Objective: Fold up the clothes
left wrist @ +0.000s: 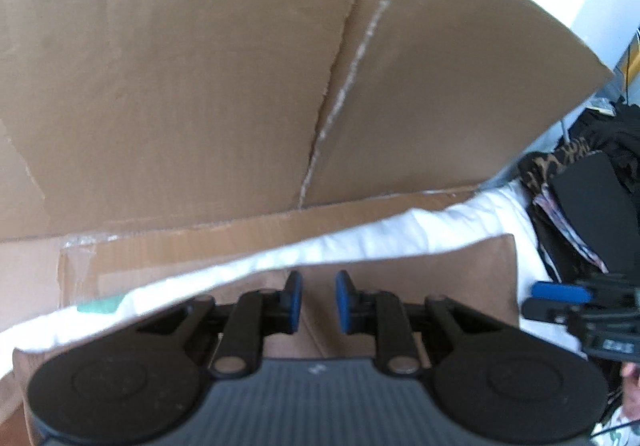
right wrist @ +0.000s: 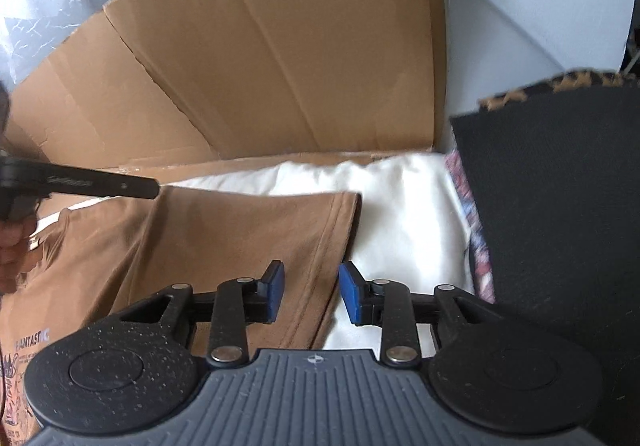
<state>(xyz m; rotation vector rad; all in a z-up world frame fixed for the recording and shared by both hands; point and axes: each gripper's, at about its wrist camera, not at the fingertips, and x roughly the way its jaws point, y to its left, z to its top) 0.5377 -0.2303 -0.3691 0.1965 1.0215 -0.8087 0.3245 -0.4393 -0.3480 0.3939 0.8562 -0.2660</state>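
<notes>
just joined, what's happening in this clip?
A person is folding a brown printed t-shirt on a white padded surface, with flattened brown cardboard behind. Both tools are open and grip nothing: the left tool hovers over the shirt, the right tool over its hemmed edge. A dark clothes pile sits to the right.

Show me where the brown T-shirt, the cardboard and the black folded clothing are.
brown T-shirt [right wrist: 240, 238]: right wrist view, on its folded-over panel.
cardboard [right wrist: 288, 46]: right wrist view, on the upright flap.
black folded clothing [right wrist: 560, 206]: right wrist view, on its top face.
</notes>
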